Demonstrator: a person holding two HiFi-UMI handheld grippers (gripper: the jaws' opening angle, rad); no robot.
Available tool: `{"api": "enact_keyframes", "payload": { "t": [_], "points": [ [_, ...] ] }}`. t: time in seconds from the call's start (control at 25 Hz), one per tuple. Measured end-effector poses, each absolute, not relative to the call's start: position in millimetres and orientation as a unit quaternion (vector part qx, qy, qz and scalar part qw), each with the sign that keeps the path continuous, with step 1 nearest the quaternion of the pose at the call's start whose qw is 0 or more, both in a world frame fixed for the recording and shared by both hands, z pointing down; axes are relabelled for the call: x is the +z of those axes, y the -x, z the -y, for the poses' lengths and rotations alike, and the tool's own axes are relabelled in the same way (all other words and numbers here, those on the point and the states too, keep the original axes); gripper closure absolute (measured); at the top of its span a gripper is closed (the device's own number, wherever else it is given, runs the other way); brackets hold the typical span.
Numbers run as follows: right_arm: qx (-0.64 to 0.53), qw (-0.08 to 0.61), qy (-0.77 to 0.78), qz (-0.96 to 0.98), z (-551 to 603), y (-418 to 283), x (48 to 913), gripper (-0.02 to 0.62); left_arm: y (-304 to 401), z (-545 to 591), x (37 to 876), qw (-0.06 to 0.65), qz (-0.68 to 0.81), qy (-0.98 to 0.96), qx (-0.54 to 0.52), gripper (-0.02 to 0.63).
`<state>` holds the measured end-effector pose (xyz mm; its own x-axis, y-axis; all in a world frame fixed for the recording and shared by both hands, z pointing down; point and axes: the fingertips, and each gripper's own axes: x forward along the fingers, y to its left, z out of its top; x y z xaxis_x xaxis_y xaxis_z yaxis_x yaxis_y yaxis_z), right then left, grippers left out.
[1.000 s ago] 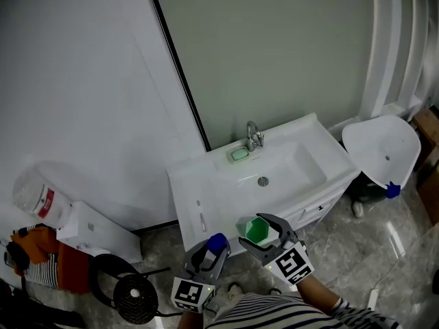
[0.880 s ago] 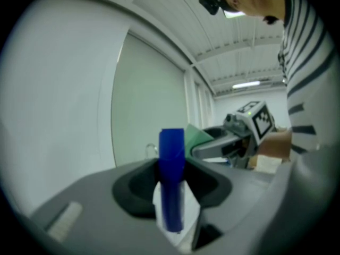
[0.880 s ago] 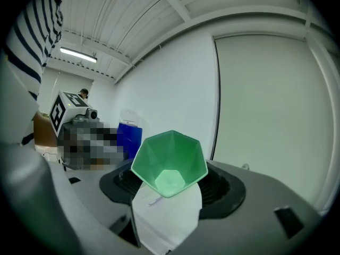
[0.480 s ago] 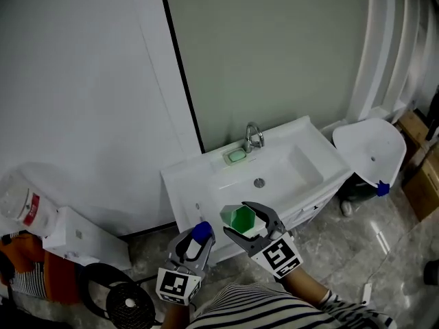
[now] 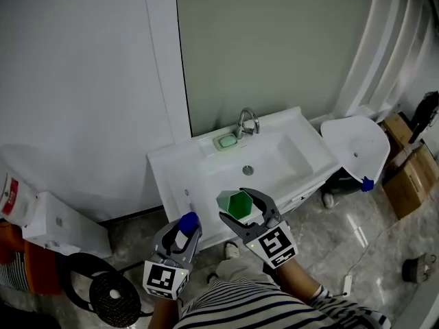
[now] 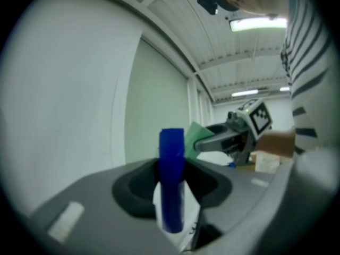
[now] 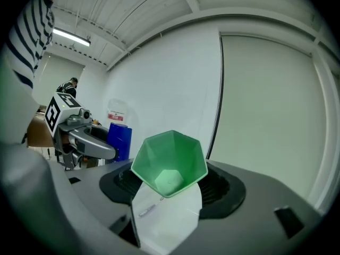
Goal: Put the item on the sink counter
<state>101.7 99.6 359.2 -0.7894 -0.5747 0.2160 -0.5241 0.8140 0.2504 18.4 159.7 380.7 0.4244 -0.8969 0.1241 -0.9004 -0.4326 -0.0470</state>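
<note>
Two held items, one per gripper.

Cup (image 5: 237, 203): one, green, six-sided, mouth up. It is pinched between the jaws of the right gripper (image 5: 244, 210). Its underside is hidden by the jaws.

Tube (image 5: 188, 221): one, blue top over a white body, clamped in the left gripper (image 5: 182, 229). The lower end is buried between the jaws, and I can't tell what it is beyond that.

Both are held in the air at the front edge of the counter (image 5: 171, 177), and neither rests on it. The cup overlaps that edge in the head view. The tube is left of the cup and nearer the person.

On the counter:
- one basin (image 5: 278, 157)
- one drain (image 5: 247, 171)
- one faucet (image 5: 245, 122)
- one soap dish (image 5: 226, 141), just left of the faucet, with something green in it

On the floor:
- Right: one white bowl-shaped fixture (image 5: 353, 142) leaning by the cabinet, with a small blue bit at its lower edge that is too small to identify
- Right: two boxes (image 5: 410, 177), one partly cut off by the frame
- Left: one fan (image 5: 113, 299)
- Left: one white box (image 5: 58, 221)

Both hands are hidden under the grippers. Only a striped shirt (image 5: 240, 312) shows, cut off at the bottom.
</note>
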Motion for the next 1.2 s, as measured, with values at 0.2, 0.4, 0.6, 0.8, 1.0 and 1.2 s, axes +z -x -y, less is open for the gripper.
{"api": "enact_keyframes", "payload": {
  "t": [0.2, 0.4, 0.6, 0.8, 1.0, 1.2],
  "points": [
    [-0.088, 0.151, -0.289, 0.941, -78.6, -89.6, 358.6, 0.279, -3.4, -143.3, 383.1, 0.022, 0.539, -0.840, 0.060, 0.449],
    [-0.085, 0.152, -0.278, 0.945, -50.3, -75.1, 359.1, 0.279, 4.4, -108.0, 375.8, 0.009, 0.540, -0.839, 0.061, 0.449],
    [-0.076, 0.150, -0.276, 0.946, -7.6, -68.7, 360.9, 0.279, 5.2, -60.2, 365.8, -0.003, 0.538, -0.841, 0.063, 0.449],
    [-0.063, 0.148, -0.283, 0.946, 41.9, -76.6, 364.0, 0.279, 1.1, -7.7, 362.9, -0.007, 0.534, -0.842, 0.069, 0.449],
    [-0.050, 0.151, -0.279, 0.947, 89.4, -81.0, 374.4, 0.279, -2.5, 41.5, 370.5, 0.003, 0.532, -0.842, 0.084, 0.449],
    [-0.042, 0.152, -0.273, 0.949, 125.2, -88.4, 380.1, 0.280, -7.0, 76.9, 367.1, 0.001, 0.542, -0.836, 0.083, 0.449]
  ]
}}
